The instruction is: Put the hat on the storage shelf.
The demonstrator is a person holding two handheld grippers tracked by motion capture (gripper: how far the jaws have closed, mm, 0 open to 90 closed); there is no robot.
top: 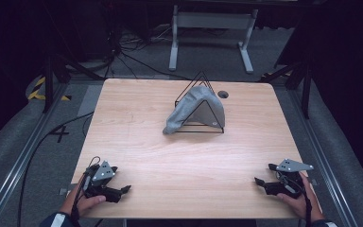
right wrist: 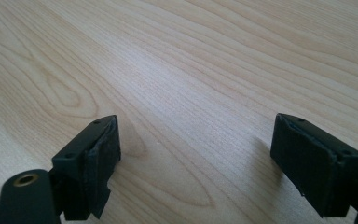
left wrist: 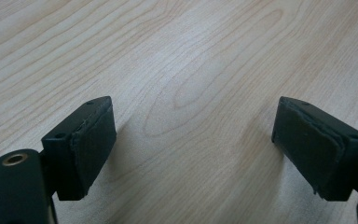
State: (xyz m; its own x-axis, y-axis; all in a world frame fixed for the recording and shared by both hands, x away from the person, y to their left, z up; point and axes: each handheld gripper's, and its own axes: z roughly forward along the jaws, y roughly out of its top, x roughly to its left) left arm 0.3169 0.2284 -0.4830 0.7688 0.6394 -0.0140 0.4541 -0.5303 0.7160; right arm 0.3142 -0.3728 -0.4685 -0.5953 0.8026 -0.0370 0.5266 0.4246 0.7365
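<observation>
— Are the claws holding anything?
— No. The left claw (top: 123,191) and right claw (top: 260,182) gape wide over bare counter (top: 179,161).
— And the grey cloth (top: 192,111)?
— Well ahead of both, draped on a black wire rack (top: 199,101).

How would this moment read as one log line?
left tongs: open, empty | right tongs: open, empty | grey cloth: draped on wire rack
</observation>
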